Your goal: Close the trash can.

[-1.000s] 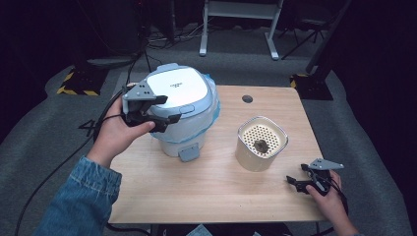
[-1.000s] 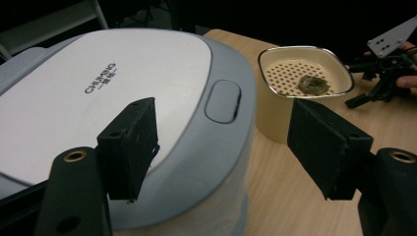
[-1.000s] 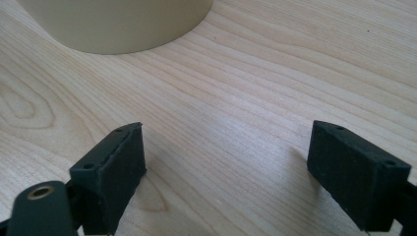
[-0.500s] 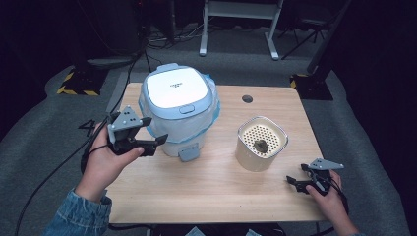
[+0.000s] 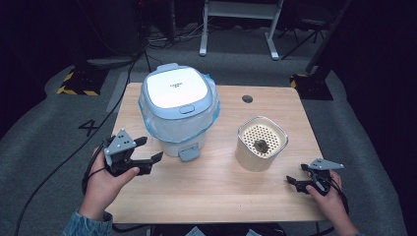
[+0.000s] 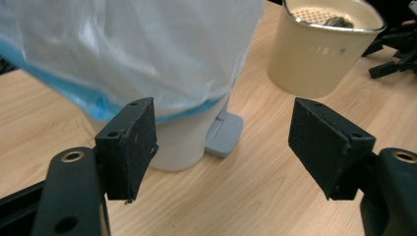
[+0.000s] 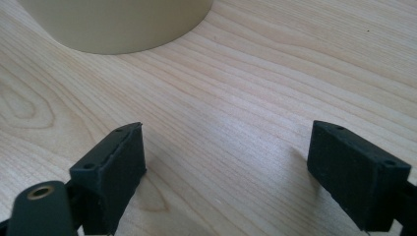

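A white pedal bin (image 5: 178,105) with a pale blue lid and a blue-edged plastic liner stands at the back left of the wooden table (image 5: 216,196); its grey pedal (image 5: 189,154) faces the front. My left gripper (image 5: 150,148) is open and empty, low beside the bin's base and left of the pedal. Its own view shows the jaws wide apart (image 6: 223,142), pointing at the bin (image 6: 147,49) and pedal (image 6: 224,133). My right gripper (image 5: 296,175) rests open near the front right edge, its jaws (image 7: 226,167) empty over bare wood.
A cream container (image 5: 261,143) with a perforated insert holds a dark lump (image 5: 260,145), right of the bin and just beyond the right gripper. A dark round hole (image 5: 247,99) lies at the table's back. Cables trail over the grey floor at the left.
My left hand has come down from beside the bin's lid toward the front left, to table level beside the bin's base. The right hand has stayed still.
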`<state>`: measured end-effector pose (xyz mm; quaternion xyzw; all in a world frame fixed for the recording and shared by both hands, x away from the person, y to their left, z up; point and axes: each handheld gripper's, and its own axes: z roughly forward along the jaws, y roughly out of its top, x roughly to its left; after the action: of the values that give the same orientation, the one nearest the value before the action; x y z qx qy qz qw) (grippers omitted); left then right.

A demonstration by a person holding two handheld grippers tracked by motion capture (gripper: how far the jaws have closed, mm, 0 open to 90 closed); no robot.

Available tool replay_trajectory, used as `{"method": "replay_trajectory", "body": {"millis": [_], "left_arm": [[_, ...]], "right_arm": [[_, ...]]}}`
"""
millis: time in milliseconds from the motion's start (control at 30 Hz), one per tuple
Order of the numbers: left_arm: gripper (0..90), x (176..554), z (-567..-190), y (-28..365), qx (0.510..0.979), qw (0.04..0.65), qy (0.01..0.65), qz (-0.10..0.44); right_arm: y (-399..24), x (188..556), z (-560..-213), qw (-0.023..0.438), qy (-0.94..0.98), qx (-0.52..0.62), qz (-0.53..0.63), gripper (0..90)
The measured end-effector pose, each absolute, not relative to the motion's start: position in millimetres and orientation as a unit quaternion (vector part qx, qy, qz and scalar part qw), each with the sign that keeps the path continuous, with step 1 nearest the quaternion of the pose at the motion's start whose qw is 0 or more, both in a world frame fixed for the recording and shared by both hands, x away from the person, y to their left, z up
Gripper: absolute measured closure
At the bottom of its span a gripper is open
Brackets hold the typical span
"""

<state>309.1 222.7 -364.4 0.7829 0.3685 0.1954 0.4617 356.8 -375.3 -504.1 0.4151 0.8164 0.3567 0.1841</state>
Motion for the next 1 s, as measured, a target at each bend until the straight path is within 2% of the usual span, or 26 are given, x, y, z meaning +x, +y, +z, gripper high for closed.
{"method": "replay_trajectory", "body": {"millis": [200, 400, 833, 1000], "left_arm": [[26.1, 301.8, -394.7, 223.2, 0.771, 0.471, 0.384, 0.190], [26.0, 301.0, -419.2, 222.3, 0.793, 0.413, 0.401, 0.202], [25.8, 311.9, -474.8, 223.6, 0.802, 0.385, 0.431, 0.152], [25.5, 316.6, -491.2, 225.1, 0.808, 0.361, 0.440, 0.150]], "right_arm": [[-375.3, 356.8, -504.1, 0.184, 0.816, 0.415, 0.357, 14.6], [-375.3, 356.8, -504.1, 0.184, 0.816, 0.415, 0.357, 14.6], [-375.4, 356.9, -504.1, 0.184, 0.817, 0.415, 0.357, 14.6], [-375.4, 356.9, -504.1, 0.184, 0.816, 0.415, 0.357, 14.6]]}}
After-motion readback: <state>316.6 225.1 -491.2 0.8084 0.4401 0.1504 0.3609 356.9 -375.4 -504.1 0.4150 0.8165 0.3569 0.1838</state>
